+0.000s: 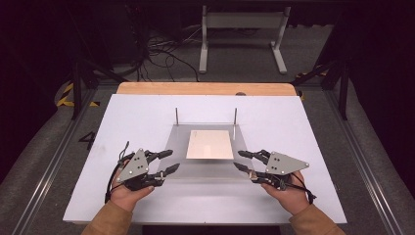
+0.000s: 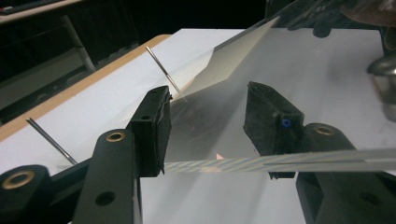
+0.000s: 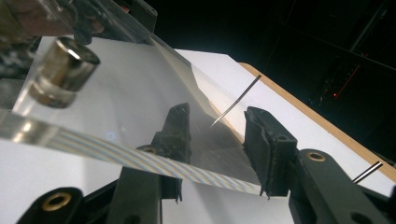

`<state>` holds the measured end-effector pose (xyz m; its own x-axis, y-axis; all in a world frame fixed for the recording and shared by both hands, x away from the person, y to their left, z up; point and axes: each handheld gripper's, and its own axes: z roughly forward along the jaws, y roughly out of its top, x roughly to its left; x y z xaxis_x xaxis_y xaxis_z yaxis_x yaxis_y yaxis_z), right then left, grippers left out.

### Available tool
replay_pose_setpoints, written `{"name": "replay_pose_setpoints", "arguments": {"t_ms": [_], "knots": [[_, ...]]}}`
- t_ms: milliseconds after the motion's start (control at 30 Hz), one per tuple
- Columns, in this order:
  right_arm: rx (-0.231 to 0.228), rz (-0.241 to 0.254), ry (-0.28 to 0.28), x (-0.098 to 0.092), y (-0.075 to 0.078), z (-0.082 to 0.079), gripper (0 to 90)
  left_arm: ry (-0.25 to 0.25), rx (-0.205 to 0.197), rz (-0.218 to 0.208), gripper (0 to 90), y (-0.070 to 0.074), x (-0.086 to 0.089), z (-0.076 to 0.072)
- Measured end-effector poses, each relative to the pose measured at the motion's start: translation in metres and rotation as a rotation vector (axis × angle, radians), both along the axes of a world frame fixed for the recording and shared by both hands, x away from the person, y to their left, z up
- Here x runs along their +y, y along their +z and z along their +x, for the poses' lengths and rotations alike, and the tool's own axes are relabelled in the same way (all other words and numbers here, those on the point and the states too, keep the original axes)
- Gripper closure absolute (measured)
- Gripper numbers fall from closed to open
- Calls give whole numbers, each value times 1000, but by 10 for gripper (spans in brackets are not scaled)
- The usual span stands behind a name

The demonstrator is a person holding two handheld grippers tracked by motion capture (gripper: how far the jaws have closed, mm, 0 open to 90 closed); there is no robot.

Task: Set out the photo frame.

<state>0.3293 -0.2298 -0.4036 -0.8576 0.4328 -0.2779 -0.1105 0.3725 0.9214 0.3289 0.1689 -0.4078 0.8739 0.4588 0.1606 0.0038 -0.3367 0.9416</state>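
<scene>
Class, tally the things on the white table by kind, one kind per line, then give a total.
Clear plate: 1
Pale sheet: 1
Upright metal pins: 2
Grippers, left gripper and right gripper: 2
Total: 6

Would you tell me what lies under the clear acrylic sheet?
Through the clear acrylic sheet a pale card shows on the white table. Whether they touch is unclear.

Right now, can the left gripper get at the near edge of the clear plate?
Probably yes. The left gripper sits at the near left corner of the clear plate, and in its own view the plate's edge already runs across between its fingers. Nothing blocks it; whether they press on it I cannot tell.
</scene>
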Motion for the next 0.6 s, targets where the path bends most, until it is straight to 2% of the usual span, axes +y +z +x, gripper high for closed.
{"name": "replay_pose_setpoints", "arguments": {"t_ms": [233,433,600], "knots": [[-19,3,-16,-2,16,4,600,20,-37,-31,518,14,-3,2],[-69,33,-32,-4,35,8,607,36,-68,-79,530,32,-5,6],[-123,60,-53,-7,50,10,612,49,-108,-103,549,49,-8,10]]}}
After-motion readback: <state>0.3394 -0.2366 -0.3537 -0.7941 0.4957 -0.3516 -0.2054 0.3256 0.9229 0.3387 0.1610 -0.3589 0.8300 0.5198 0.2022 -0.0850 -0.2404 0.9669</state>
